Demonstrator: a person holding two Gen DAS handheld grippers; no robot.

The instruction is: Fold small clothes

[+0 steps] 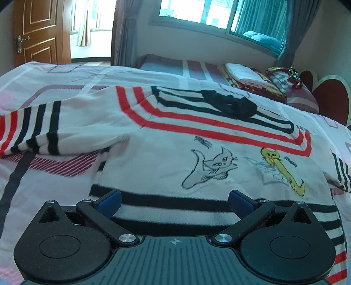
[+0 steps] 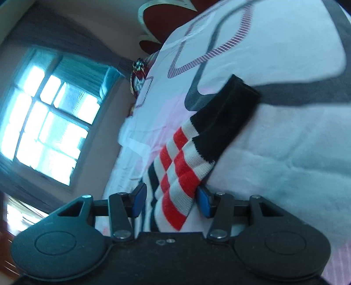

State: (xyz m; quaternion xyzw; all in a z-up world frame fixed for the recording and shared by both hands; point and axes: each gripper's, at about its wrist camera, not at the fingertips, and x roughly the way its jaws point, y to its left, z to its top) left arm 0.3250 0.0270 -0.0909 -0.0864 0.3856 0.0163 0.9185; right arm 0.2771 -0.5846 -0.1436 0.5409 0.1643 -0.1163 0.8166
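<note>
Right tongs [image 2: 170,202], half-open, are straddling the red-, white- and black-striped knit sleeve [image 2: 182,175], pads not visibly pressing, its long axis running straight ahead. Left tongs [image 1: 174,202], wide open and empty, are hovering at the hem of the white striped cat-print sweater [image 1: 197,157] lying flat on the patterned bed [image 1: 54,166].

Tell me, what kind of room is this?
Most likely a bedroom. A small striped sweater lies spread on a bed with a patterned quilt, folded bedding is stacked near the headboard, and there is a curtained window.
</note>
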